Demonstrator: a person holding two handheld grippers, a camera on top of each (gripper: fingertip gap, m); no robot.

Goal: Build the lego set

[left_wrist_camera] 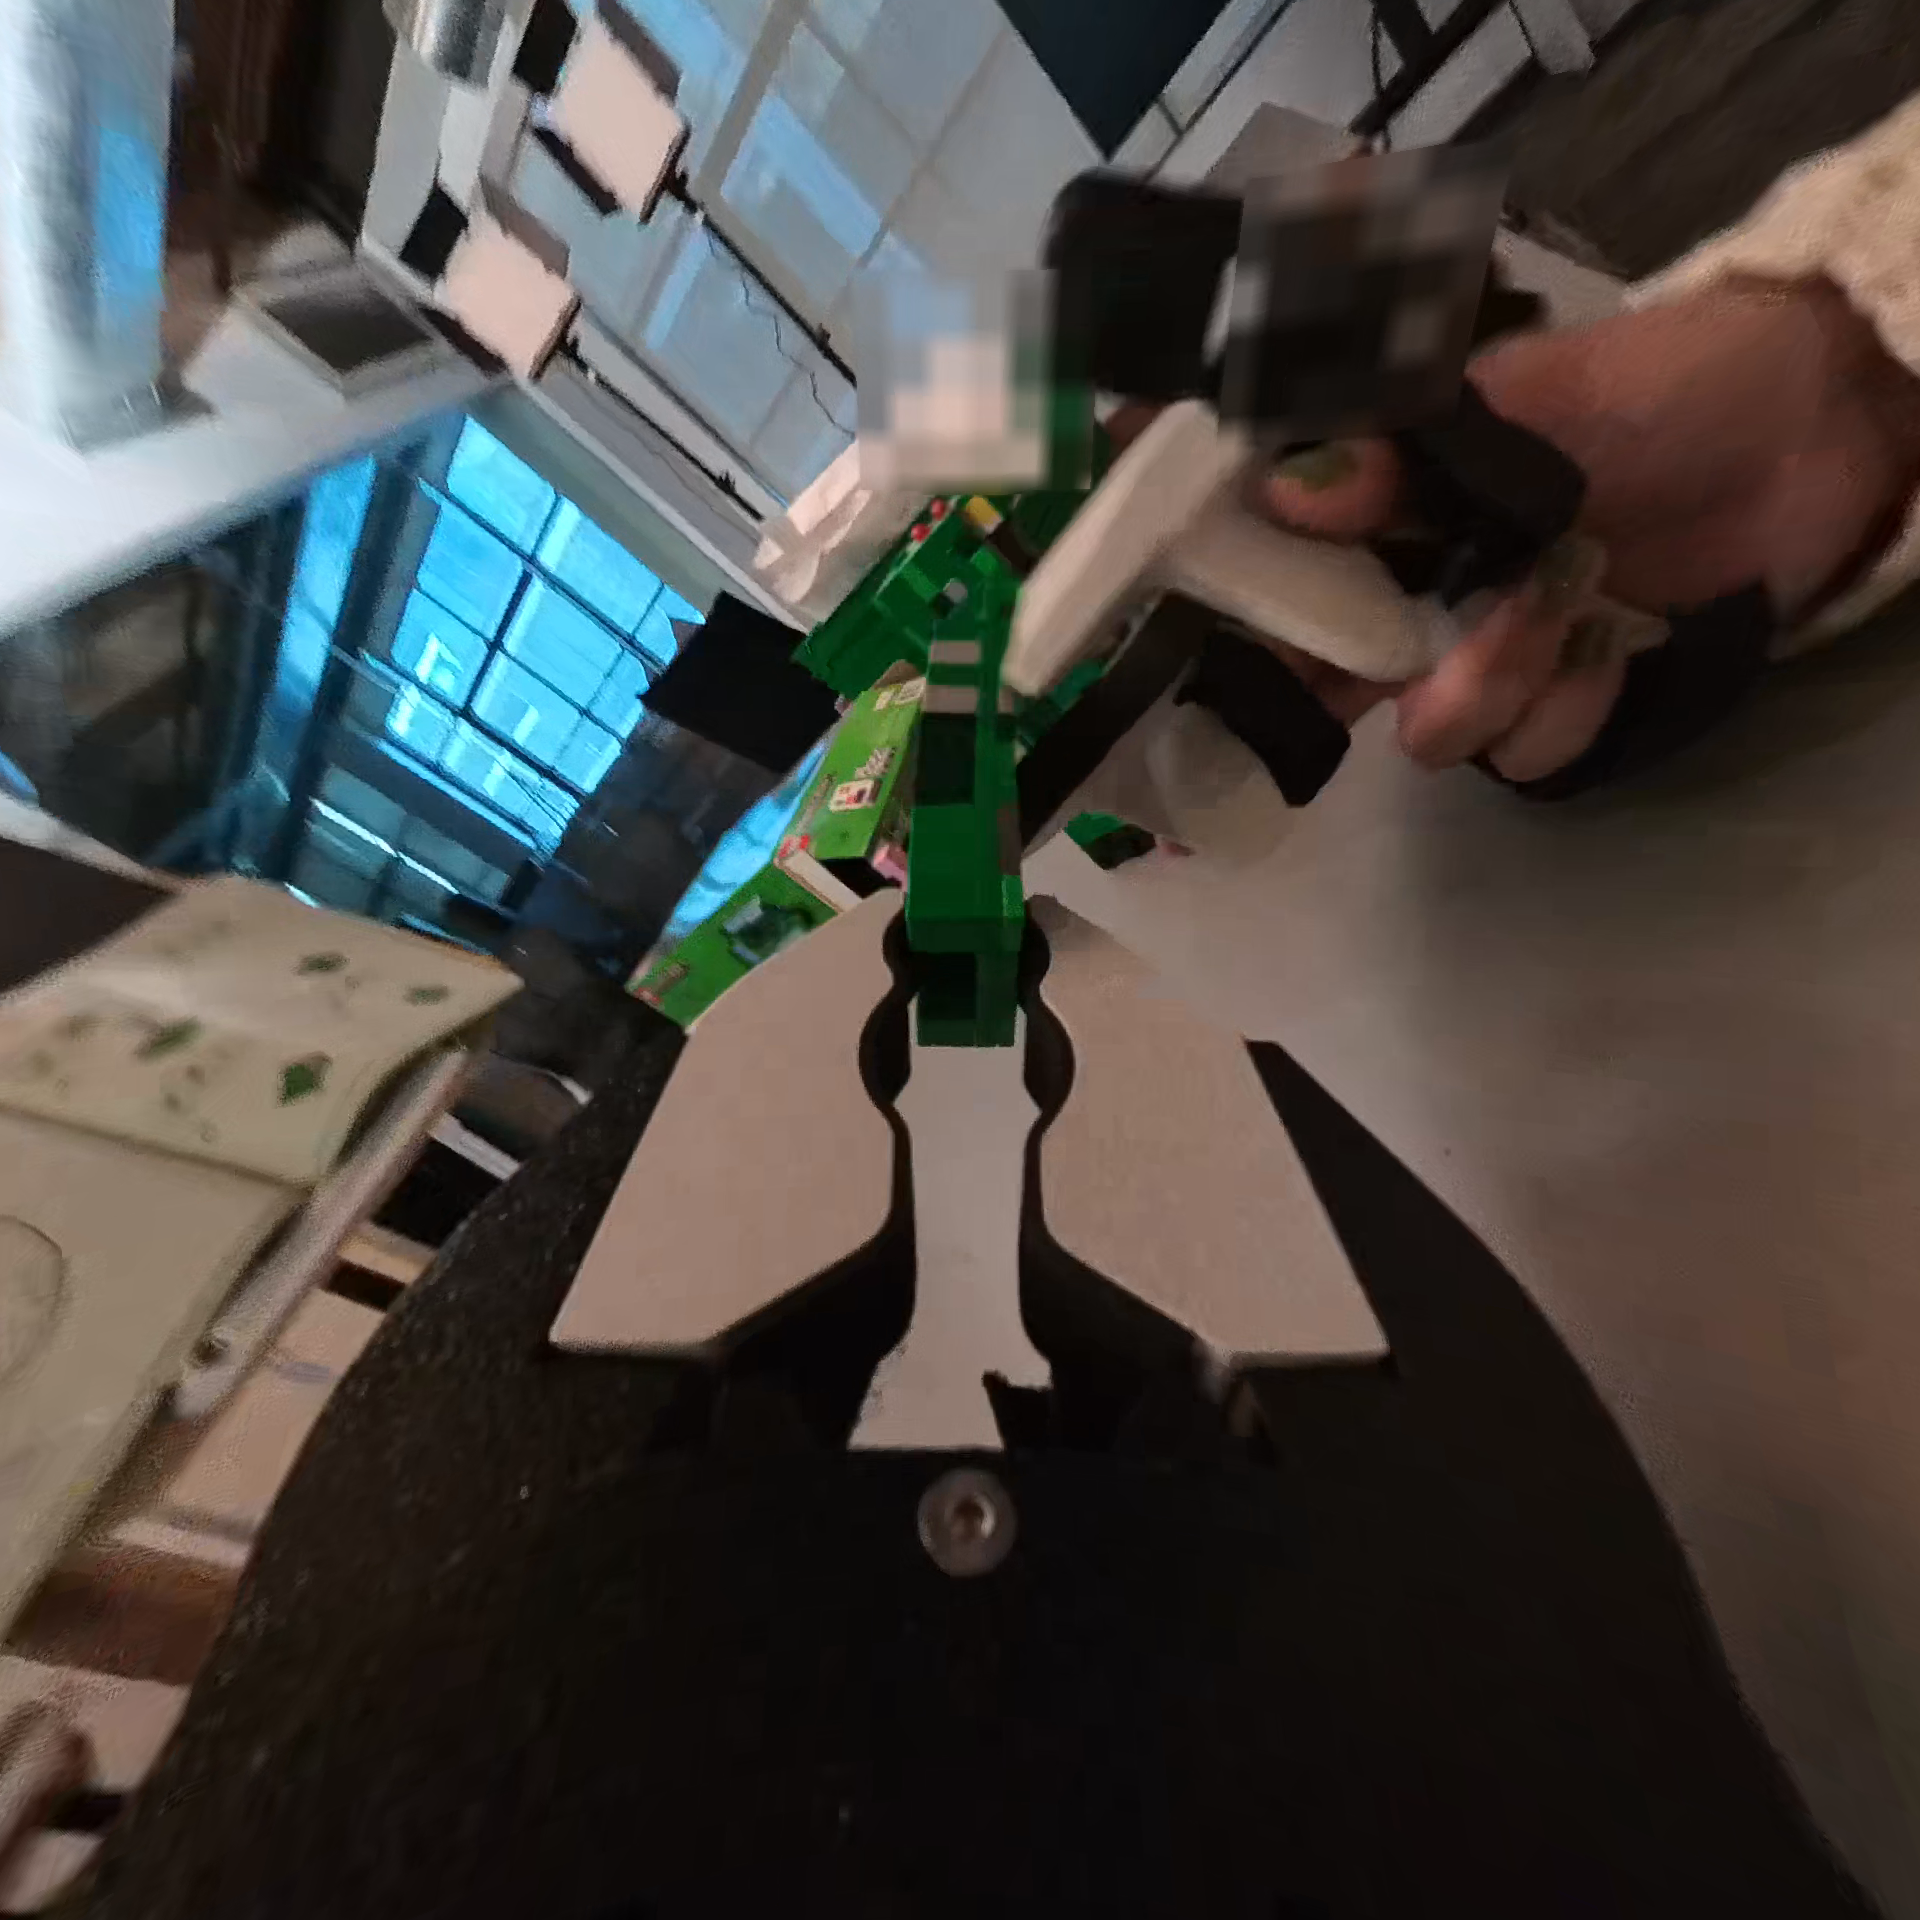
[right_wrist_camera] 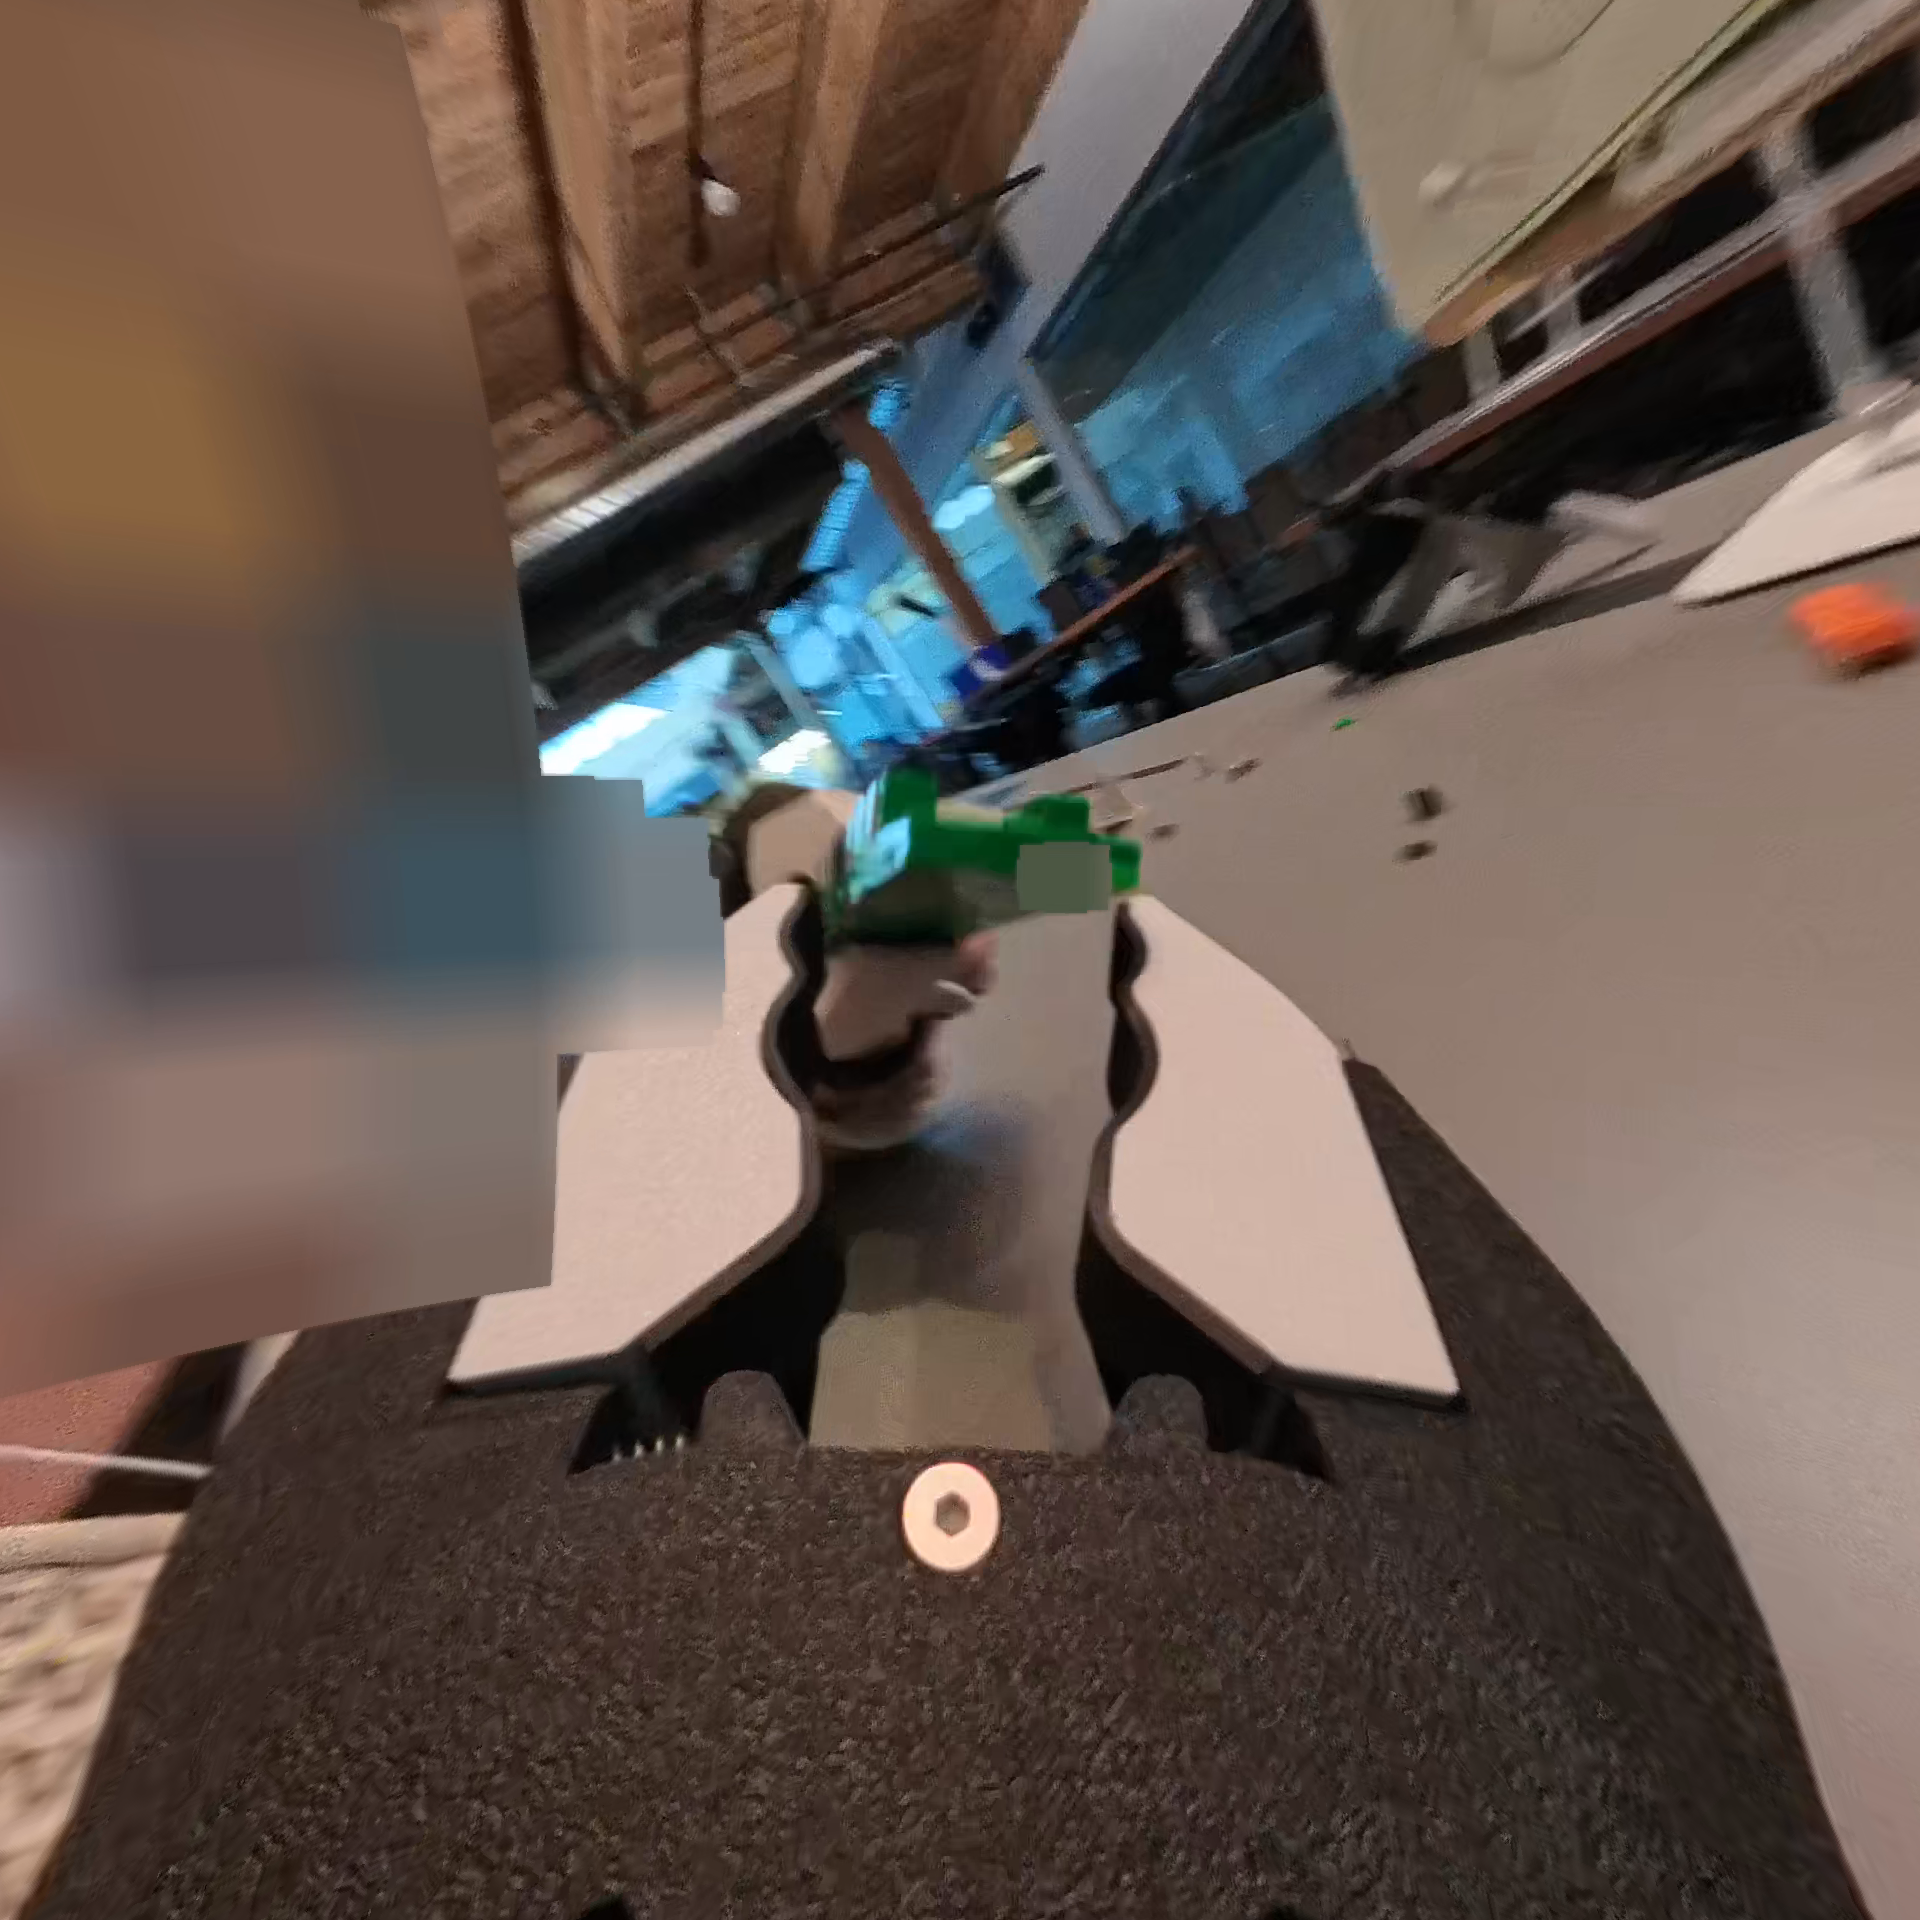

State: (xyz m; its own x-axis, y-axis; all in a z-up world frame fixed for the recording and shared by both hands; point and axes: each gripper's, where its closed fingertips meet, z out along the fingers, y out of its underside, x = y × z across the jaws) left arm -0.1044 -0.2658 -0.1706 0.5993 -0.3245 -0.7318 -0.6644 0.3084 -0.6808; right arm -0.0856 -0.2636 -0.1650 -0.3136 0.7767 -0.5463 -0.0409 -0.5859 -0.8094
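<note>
The left gripper [left_wrist_camera: 964,966] holds a long green lego build [left_wrist_camera: 961,831] up off the grey surface [left_wrist_camera: 1507,1143]; its jaws are nearly together and pinch the near end of the build from both sides, so the build sticks straight out toward 12 o'clock; held like this, the far end is free for the other gripper to work on.

In the left wrist view the right gripper [left_wrist_camera: 1049,644] comes in from 2 o'clock, held by a person's hand [left_wrist_camera: 1621,499] in a cream sleeve [left_wrist_camera: 1860,239]; its white fingers [left_wrist_camera: 1122,540] reach down to the upper part of the build, but the picture is too blurred to tell if they touch it.

In the right wrist view the right gripper [right_wrist_camera: 961,914] has its jaws spread wide with nothing between them; the green build [right_wrist_camera: 987,852] sits just past the tips at 12 o'clock, lying across, with the left gripper's fingers under it; it looks as if the right gripper is lining up to grab or push on that end.

A green lego box [left_wrist_camera: 800,862] lies on the surface behind the build at 11 o'clock; an open instruction booklet [left_wrist_camera: 208,1029] is at 9 o'clock; a few small loose bricks [right_wrist_camera: 1418,821] and an orange piece [right_wrist_camera: 1849,623] lie on the surface at 2 o'clock in the right wrist view.
</note>
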